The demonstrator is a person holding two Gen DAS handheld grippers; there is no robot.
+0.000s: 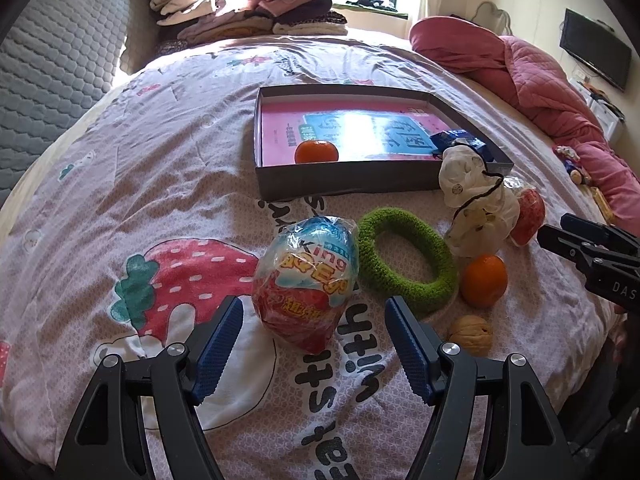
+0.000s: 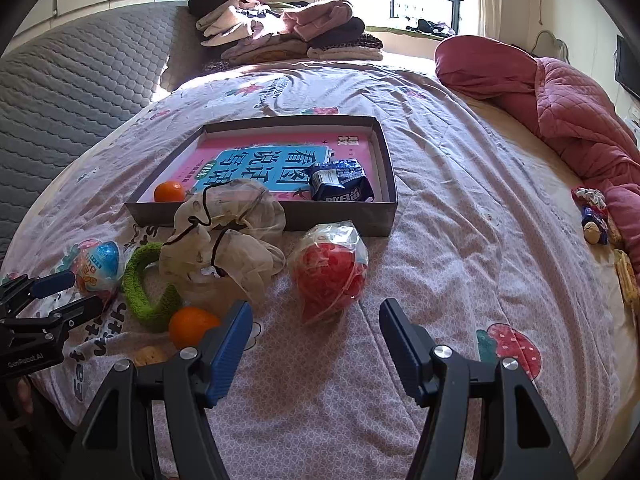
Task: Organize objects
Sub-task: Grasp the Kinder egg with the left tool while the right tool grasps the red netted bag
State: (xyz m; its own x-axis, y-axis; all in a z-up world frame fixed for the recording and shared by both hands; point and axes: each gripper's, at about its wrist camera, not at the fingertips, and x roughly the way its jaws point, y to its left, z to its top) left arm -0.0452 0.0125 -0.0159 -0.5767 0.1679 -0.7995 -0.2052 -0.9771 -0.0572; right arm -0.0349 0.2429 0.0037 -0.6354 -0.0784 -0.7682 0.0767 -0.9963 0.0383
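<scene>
1. On the bed, the box (image 2: 390,184) holds a book, one orange (image 2: 169,191) and a blue packet (image 2: 340,181); other items lie loose in front of it.
2. Left gripper (image 1: 314,354) stands open just short of the wrapped egg (image 1: 306,280); right gripper (image 2: 316,350) stands open before the red bagged item (image 2: 330,276). Neither grips anything.
3. Judged step: pick-up approach. Each tool must advance, close, then carry to the box.
4. The contents of the cloth pouch (image 2: 224,240) cannot be made out.

Both wrist cameras look steeply down, close over the bed (image 1: 120,184), sharing the box (image 2: 344,212).
</scene>
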